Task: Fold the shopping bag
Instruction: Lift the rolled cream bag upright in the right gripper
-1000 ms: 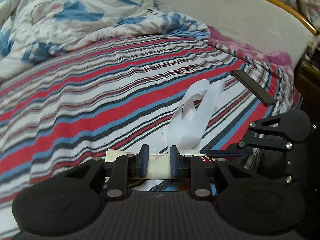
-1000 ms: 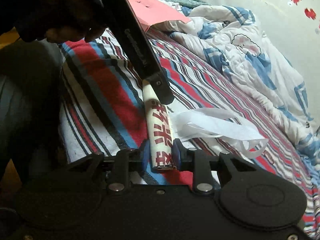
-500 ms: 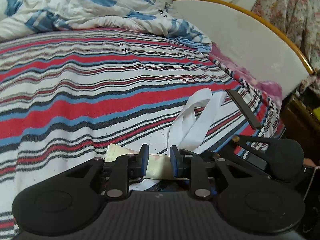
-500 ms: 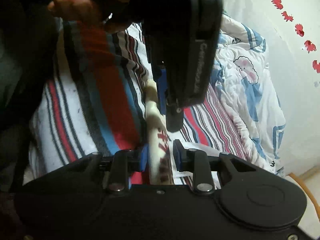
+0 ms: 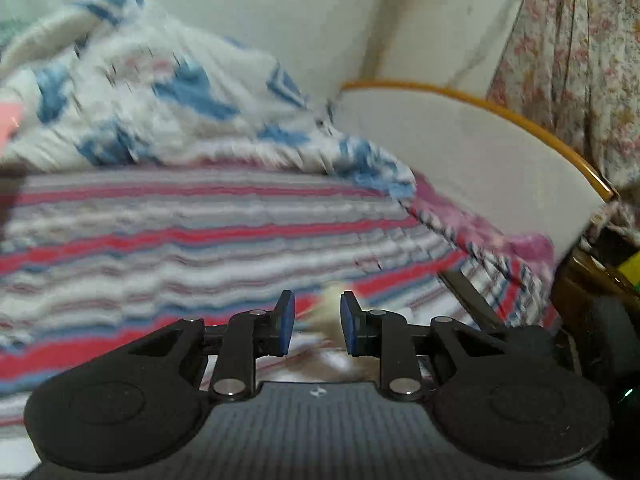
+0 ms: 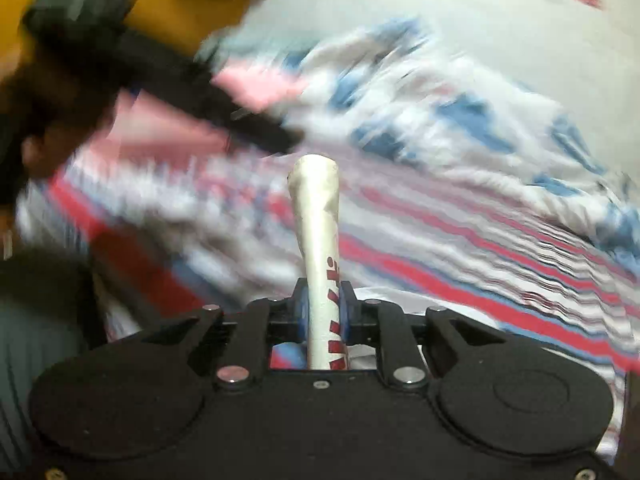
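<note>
Cream-white plastic, rolled into a narrow strip with red printed characters — that is the shopping bag (image 6: 318,240), and it stands out forward from the right gripper (image 6: 324,308), whose blue pads are closing on it near its lower end. The strip's far tip is free in the air above the striped bedsheet (image 6: 460,248). The bag has already been reduced to a long, slim band, so the step in hand looks like the late stage of folding: doubling or rolling the band along its length.

The left gripper (image 5: 316,322) has its jaws opening, with a clear gap between the pads. A blurred pale shape (image 5: 332,312) shows in that gap, probably part of the bag, but the blur makes it impossible to tell whether it touches a pad; I judge the gripper released. In the right wrist view the left gripper's dark finger (image 6: 224,108) hangs beside the strip's tip — near, not visibly touching.

The next move likely calls for the left gripper to take the free tip and bring it back toward the held end. A crumpled blue-and-white quilt (image 5: 168,92) lies well beyond.
</note>
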`<state>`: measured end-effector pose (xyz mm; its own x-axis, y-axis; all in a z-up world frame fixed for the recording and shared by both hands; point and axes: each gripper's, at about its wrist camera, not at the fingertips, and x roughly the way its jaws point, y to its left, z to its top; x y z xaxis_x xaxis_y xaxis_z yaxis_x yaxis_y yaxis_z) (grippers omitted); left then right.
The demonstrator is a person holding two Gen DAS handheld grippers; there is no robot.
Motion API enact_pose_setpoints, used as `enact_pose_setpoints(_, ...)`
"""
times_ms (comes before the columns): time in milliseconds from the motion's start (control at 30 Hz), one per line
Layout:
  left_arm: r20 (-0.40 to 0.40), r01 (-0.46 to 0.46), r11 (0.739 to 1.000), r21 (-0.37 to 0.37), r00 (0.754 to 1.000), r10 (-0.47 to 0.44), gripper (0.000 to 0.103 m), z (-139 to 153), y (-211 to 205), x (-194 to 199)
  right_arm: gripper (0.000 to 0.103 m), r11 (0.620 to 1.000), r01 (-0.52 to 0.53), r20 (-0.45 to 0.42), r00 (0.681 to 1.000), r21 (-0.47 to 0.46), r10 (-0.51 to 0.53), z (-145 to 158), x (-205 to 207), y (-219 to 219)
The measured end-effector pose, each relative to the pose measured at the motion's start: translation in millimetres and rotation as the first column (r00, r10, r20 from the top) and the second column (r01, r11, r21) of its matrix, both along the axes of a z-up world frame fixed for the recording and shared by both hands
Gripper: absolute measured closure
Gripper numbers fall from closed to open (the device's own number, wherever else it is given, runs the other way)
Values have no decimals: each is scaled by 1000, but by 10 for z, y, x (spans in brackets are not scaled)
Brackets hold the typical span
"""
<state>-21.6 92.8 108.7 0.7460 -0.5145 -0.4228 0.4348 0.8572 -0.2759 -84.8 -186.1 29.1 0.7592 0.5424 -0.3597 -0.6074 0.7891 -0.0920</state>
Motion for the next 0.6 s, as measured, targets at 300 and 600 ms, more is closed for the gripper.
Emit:
enact_pose_setpoints(300,-88,85,973,214,994,-68,42,10,-1059,419,89,952,244,52,965,183,-257,44,44,-1099)
enact_pose_setpoints(600,-94,165,935,314,985,-142,42,-325,-2235,1336,89,886,416,45,900,205,-433,60,307,-2066)
